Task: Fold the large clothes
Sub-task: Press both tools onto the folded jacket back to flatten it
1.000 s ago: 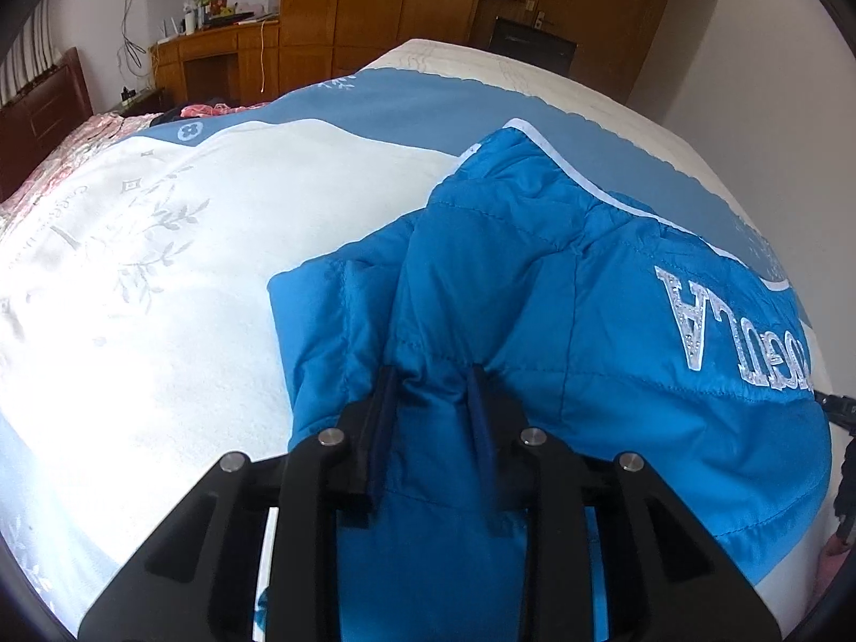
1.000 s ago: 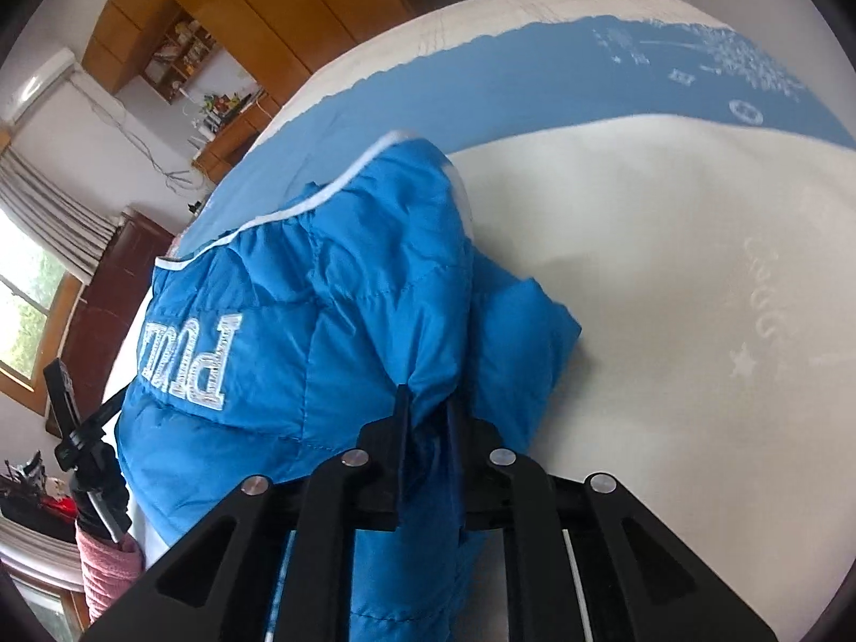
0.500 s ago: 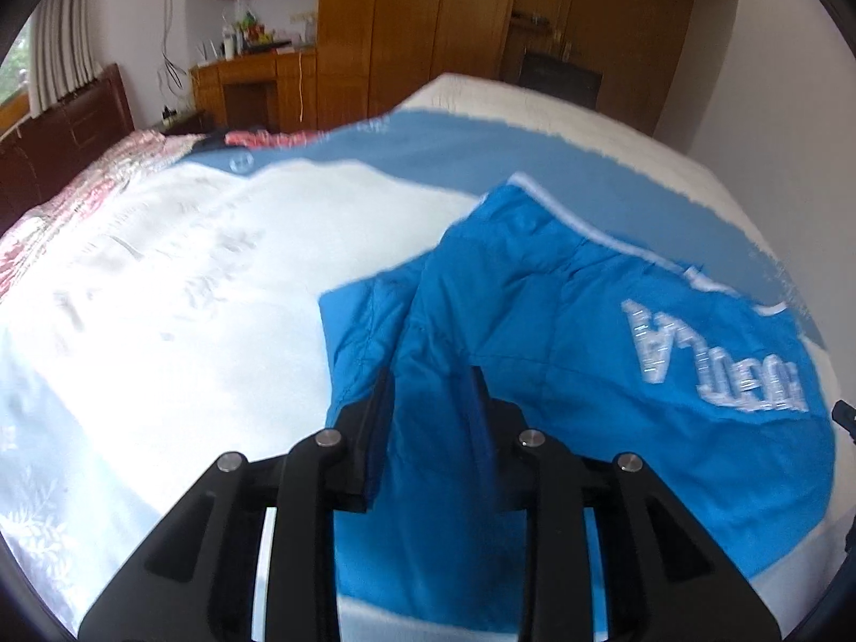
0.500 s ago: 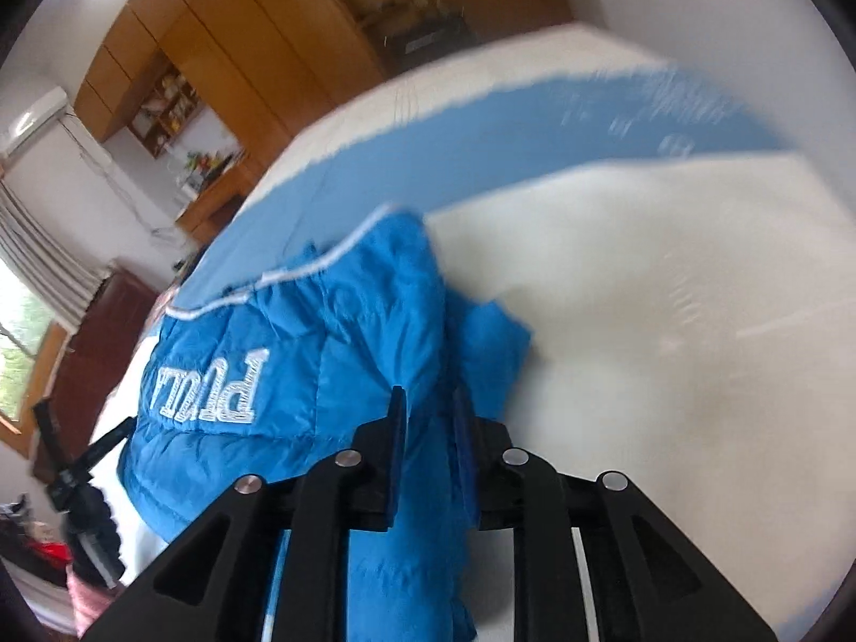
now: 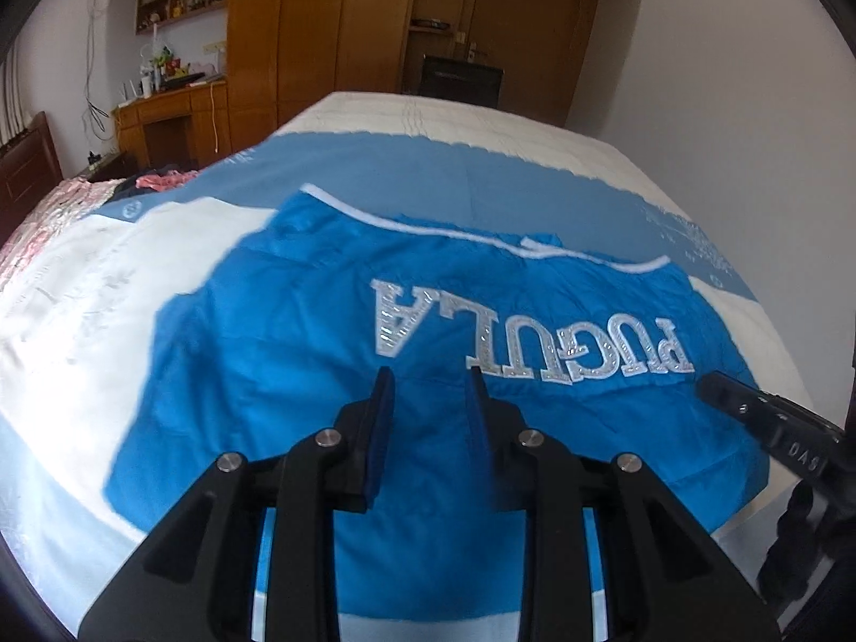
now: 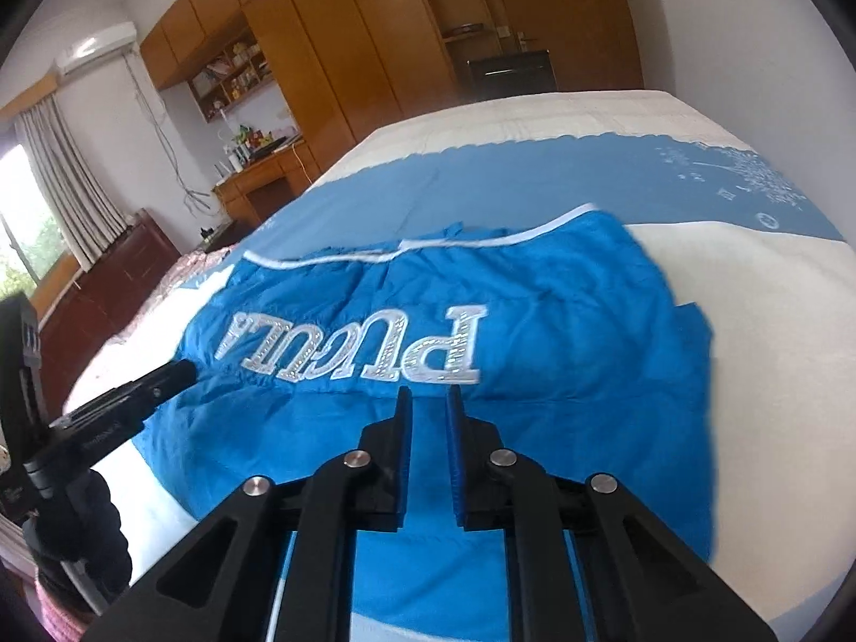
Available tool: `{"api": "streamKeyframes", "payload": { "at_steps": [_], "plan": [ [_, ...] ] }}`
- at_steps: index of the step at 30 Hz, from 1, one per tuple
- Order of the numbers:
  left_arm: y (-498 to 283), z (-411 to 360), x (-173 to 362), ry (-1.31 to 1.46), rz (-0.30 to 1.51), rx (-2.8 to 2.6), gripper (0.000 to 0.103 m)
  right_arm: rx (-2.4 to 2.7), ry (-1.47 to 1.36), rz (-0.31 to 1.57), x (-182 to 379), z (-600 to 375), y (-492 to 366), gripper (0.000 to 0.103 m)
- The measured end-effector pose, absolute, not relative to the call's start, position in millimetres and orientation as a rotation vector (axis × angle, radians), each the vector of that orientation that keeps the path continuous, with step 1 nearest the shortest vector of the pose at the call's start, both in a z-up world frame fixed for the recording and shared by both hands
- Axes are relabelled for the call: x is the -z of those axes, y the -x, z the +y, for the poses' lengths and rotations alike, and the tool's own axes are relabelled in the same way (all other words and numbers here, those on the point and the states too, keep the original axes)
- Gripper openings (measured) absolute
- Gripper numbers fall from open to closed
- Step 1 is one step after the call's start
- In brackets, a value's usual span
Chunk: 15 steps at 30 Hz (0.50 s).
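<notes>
A bright blue padded jacket point(image 5: 299, 353) with white lettering and white trim lies flat on the bed, its sleeves folded in. It also shows in the right wrist view point(image 6: 578, 321). My left gripper point(image 5: 430, 388) is open and empty, raised above the jacket's near part. My right gripper point(image 6: 428, 401) is open with a narrow gap, empty, just above the jacket below the lettering. The right gripper's side shows in the left wrist view point(image 5: 759, 412); the left gripper's side shows in the right wrist view point(image 6: 128, 396).
The bed cover point(image 5: 80, 294) is white with a blue band point(image 6: 481, 187). Wooden wardrobes point(image 5: 321, 27) and a desk point(image 5: 160, 112) stand behind the bed. A dark headboard point(image 6: 107, 289) is at the left. A white wall point(image 5: 749, 107) runs along the right.
Both grippers have let go of the jacket folds they held and have risen and drawn back. The jacket now lies flat, with the whole lettering in view.
</notes>
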<state>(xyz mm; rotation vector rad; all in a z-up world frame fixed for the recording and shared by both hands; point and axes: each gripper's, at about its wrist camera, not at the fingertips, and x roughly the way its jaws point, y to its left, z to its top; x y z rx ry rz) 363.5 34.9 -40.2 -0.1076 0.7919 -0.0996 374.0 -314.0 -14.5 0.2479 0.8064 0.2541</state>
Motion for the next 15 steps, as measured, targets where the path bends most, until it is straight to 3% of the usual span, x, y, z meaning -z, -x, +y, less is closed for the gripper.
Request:
{"api": "streamKeyframes", "payload": {
  "at_steps": [15],
  "plan": [
    [-364.5, 32.6, 85.2, 0.035, 0.805, 0.141, 0.027, -0.208, -0.133, 0.815, 54.4, -297.6, -372.5, 0.008]
  ]
}}
